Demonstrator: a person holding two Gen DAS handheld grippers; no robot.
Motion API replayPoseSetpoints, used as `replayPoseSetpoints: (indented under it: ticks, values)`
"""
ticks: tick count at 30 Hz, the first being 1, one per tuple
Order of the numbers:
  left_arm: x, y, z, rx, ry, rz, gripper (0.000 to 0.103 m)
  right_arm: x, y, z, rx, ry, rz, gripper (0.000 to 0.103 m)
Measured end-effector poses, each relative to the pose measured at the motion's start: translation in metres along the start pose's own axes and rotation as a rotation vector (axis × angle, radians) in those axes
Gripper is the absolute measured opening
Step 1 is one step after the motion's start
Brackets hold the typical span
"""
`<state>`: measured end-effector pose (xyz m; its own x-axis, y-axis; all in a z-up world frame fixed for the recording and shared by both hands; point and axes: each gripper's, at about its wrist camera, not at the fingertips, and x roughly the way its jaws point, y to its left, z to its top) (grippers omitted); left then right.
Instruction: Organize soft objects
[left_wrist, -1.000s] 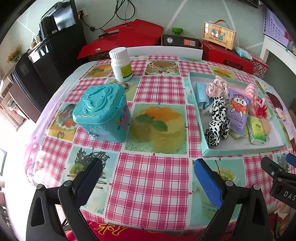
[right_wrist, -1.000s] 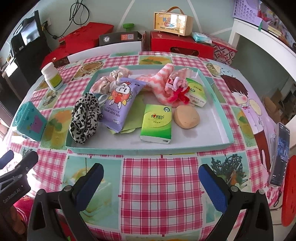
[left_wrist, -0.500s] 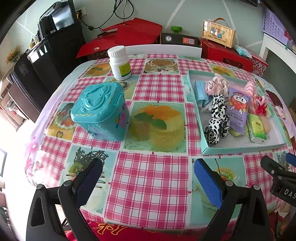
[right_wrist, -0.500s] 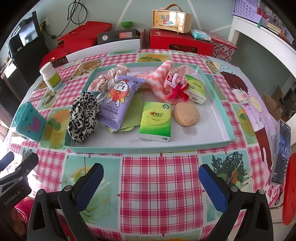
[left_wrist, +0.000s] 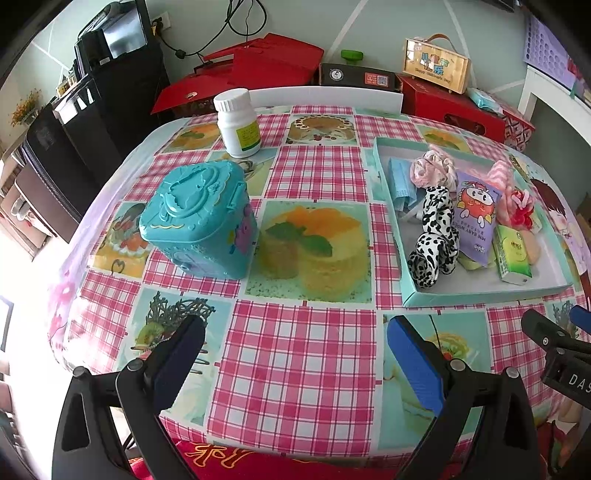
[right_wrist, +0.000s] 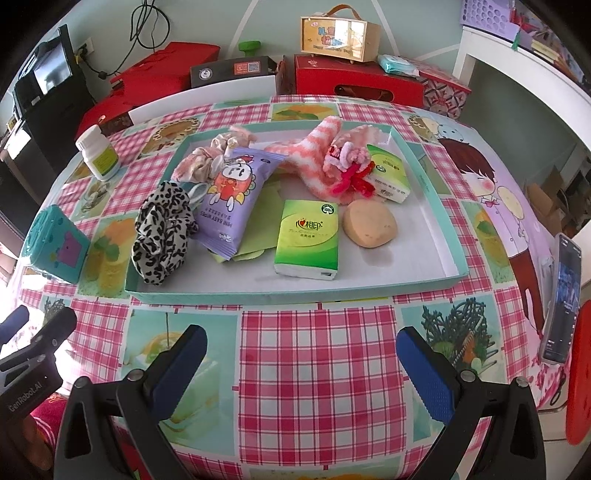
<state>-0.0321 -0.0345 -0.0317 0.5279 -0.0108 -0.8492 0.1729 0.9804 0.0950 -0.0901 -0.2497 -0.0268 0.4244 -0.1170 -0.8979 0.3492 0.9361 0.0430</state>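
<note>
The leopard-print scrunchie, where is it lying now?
In the right wrist view the leopard-print scrunchie lies in the tray's near-left corner, touching the purple wipes pack.

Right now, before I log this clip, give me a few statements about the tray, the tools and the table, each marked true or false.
1. Both the left tool and right tool are open and empty. True.
2. The leopard-print scrunchie lies outside the tray. False: it is inside, at the left end.
3. The teal tin stands on the table, apart from the tray. True.
4. The white bottle lies on its side. False: it stands upright.
</note>
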Motion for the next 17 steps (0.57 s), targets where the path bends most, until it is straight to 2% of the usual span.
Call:
replayPoseSetpoints:
  ticks: [17]
  values:
    - [-0.0013,-0.0001,-0.0001,-0.002,-0.012,-0.008,0.099,0.0022,-0.0015,0.0001,0.011,0.009,0.001,0.103]
